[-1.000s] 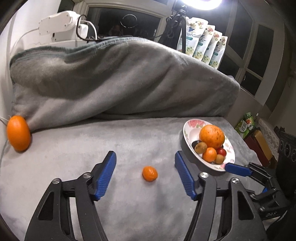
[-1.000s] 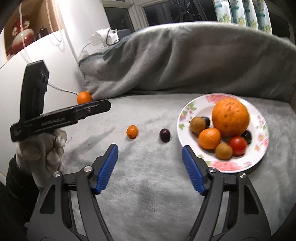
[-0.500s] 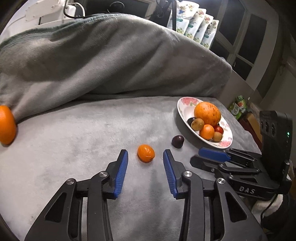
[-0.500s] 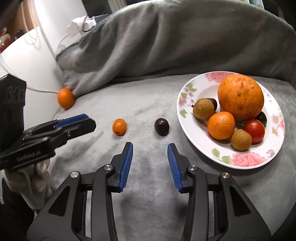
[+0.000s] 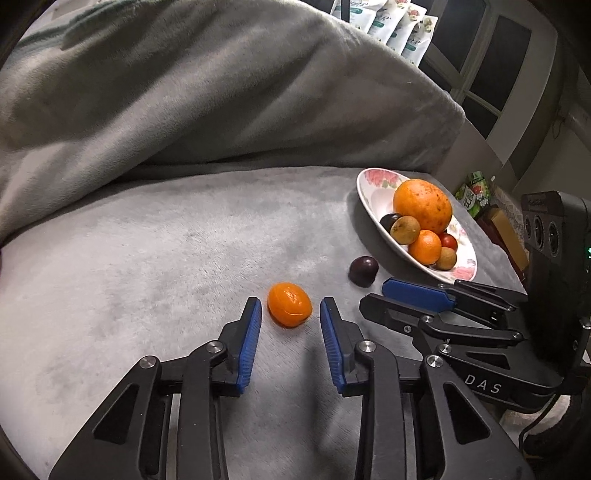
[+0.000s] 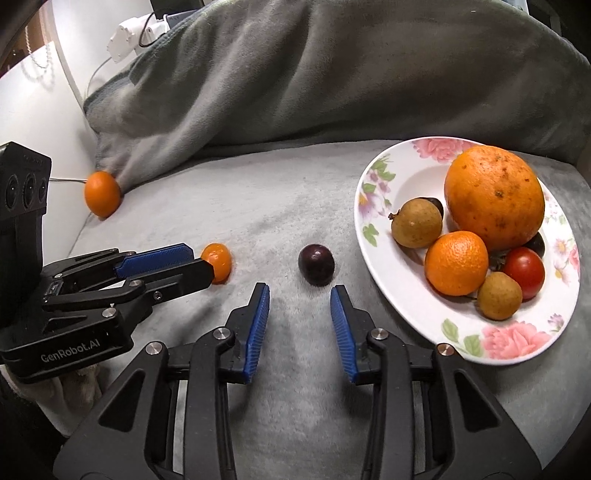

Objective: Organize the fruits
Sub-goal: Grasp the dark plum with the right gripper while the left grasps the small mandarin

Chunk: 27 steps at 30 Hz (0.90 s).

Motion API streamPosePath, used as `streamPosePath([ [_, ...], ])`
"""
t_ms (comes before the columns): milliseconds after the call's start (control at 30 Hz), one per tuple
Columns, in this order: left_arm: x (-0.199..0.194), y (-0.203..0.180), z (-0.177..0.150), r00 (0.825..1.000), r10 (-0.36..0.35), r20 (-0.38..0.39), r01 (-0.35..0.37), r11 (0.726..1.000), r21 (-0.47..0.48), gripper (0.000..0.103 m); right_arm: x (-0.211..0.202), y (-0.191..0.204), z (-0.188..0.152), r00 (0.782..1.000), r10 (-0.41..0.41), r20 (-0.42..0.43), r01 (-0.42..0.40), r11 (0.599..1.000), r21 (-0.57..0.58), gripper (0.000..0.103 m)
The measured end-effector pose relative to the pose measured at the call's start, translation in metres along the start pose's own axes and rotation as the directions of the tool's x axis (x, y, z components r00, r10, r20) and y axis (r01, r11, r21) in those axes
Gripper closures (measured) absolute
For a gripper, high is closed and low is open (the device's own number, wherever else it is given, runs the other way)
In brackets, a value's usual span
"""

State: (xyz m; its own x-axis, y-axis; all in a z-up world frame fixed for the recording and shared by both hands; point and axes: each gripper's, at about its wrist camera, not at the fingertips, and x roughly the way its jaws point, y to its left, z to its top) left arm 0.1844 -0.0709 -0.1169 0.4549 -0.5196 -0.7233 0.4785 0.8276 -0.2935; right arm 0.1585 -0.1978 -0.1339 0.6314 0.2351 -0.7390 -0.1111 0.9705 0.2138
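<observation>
A small orange kumquat (image 5: 289, 304) lies on the grey blanket, just ahead of my left gripper (image 5: 290, 312), which is open with its blue pads on either side of it, not touching. A dark plum (image 6: 316, 264) lies just ahead of my right gripper (image 6: 299, 297), also open. A floral plate (image 6: 384, 306) at the right holds a large orange (image 6: 494, 196), a mandarin, a tomato and several small brown and dark fruits. The kumquat (image 6: 218, 260) and left gripper (image 6: 177, 264) also show in the right wrist view; the plum (image 5: 364, 270) and right gripper (image 5: 406, 295) show in the left.
A loose orange (image 6: 101, 194) rests at the far left against the bunched grey blanket (image 6: 314, 74). A white wall and a cable run on the left. Snack bags (image 5: 388, 26) stand behind the blanket by the dark windows.
Both grippers have moved forward and lower toward their fruits. Their jaws narrowed from wide open a second ago; the left pads now flank the kumquat.
</observation>
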Motion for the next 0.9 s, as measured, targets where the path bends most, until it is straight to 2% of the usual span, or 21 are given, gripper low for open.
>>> streamPosePath([
  [200,0.008,0.002,0.001,1.0,-0.011,-0.018,0.011,1.0,0.004,0.074,0.01,0.007,0.006,0.999,-0.045,-0.003,0.045,0.999,-0.008,0.073],
  [567,0.008,0.008,0.001,0.999,-0.045,-0.013,0.045,0.999,-0.011,0.079,0.026,0.028,0.016,0.986,-0.167,0.011,0.167,0.986,-0.022,0.073],
  [900,0.005,0.012,-0.001,0.998,-0.058,0.0,0.058,0.998,-0.022,0.081,0.042,0.044,0.028,0.976,-0.217,0.01,0.217,0.975,-0.04,0.073],
])
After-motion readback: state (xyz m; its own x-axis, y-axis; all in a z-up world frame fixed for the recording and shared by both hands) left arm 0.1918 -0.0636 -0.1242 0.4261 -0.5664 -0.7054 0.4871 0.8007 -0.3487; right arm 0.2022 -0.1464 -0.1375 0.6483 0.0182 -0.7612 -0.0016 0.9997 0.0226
